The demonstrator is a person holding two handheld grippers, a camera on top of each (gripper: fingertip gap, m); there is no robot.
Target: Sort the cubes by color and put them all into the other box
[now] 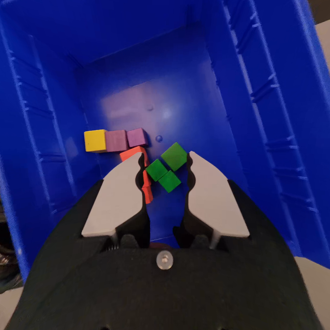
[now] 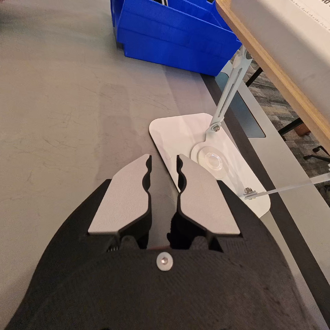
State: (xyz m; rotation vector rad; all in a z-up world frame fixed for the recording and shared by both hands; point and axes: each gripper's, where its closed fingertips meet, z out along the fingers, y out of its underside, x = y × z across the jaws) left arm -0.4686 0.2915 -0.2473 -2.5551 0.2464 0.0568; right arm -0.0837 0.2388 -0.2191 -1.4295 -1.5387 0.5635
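Where reds run lengthwise: green cubes [image 1: 167, 168] diagonal.

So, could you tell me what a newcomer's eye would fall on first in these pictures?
The deep blue plastic bin fills the left wrist view, with small coloured wooden cubes on its floor: three green ones between the left gripper's open fingers. The right gripper hangs empty over a grey tabletop.

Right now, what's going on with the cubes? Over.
Left hand-held gripper open over green cubes in blue box. Right hand-held gripper empty above table.
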